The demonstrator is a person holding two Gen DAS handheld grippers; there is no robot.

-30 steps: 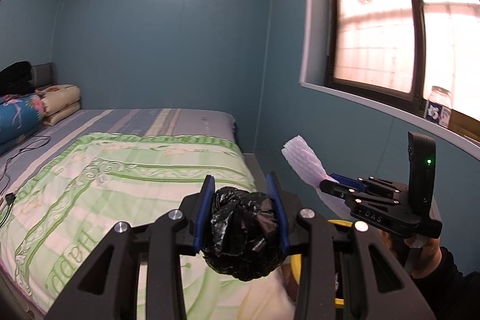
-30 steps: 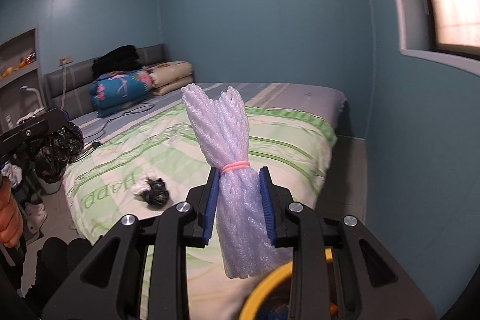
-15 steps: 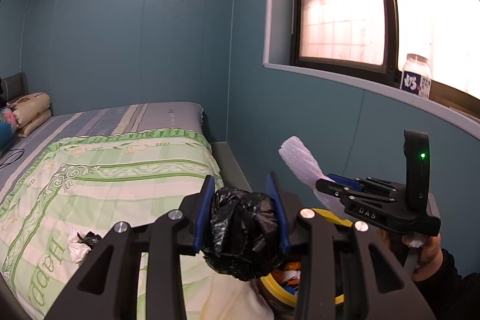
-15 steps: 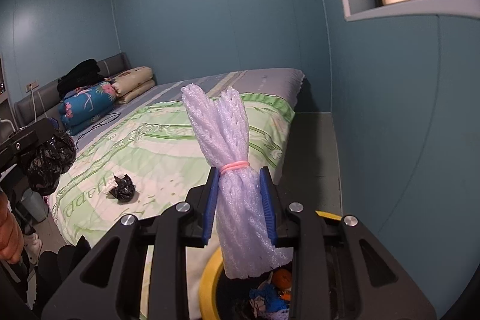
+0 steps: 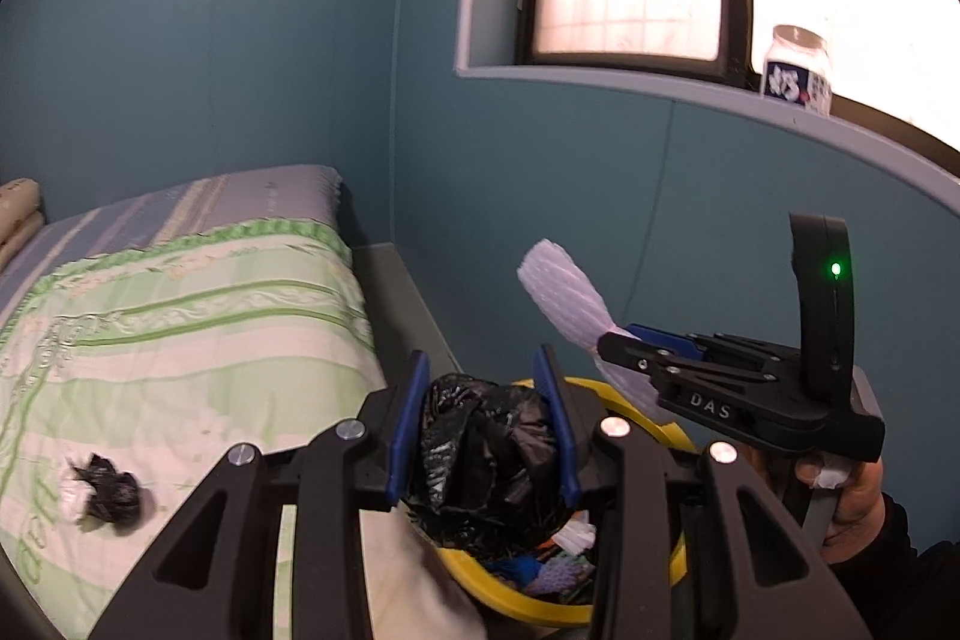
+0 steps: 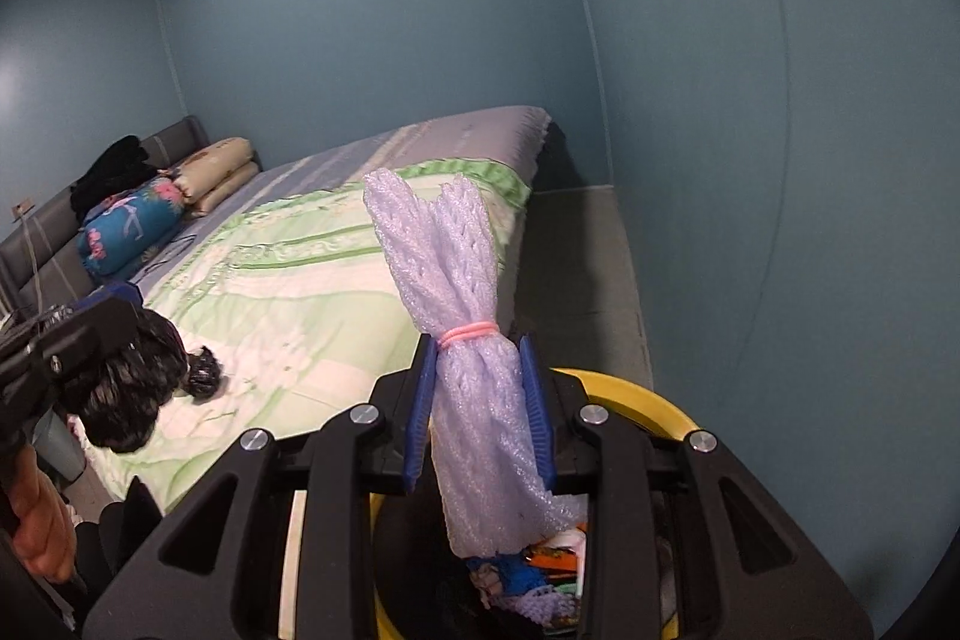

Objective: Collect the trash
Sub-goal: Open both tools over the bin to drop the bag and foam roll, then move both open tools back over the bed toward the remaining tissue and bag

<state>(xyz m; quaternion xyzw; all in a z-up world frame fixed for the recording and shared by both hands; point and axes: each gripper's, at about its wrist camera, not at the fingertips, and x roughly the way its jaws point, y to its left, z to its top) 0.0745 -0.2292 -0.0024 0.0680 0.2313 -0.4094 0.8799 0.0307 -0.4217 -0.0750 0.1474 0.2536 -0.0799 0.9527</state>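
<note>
Two pieces of trash are in hand and both sit over the bin. In the left wrist view, the left gripper (image 5: 483,421) has its jaws closed on a crumpled black plastic bag (image 5: 483,445), held just above the yellow-rimmed trash bin (image 5: 645,418) at the foot of the bed (image 5: 180,316). Coloured scraps already lie inside the bin, so part of the collecting looks done. One more crumpled black-and-white scrap (image 5: 102,487) lies on the green quilt, well apart from the bin, so it is judged to be left. The right gripper (image 5: 618,340) shows beside it, clamping a white foam net bundle (image 5: 567,301).

In the right wrist view, the right gripper (image 6: 480,391) has its jaws closed on the foam net bundle (image 6: 465,340), tied with a pink rubber band (image 6: 468,333), its lower end hanging over the bin (image 6: 630,394). The left gripper (image 6: 90,334) with its bag (image 6: 129,388) is at the left, and the remaining scrap (image 6: 203,375) lies on the bed (image 6: 300,280).

Compared with a second earlier, both views have swung from the bed toward the bin, which now fills much more of the lower frame; both grips are unchanged.
</note>
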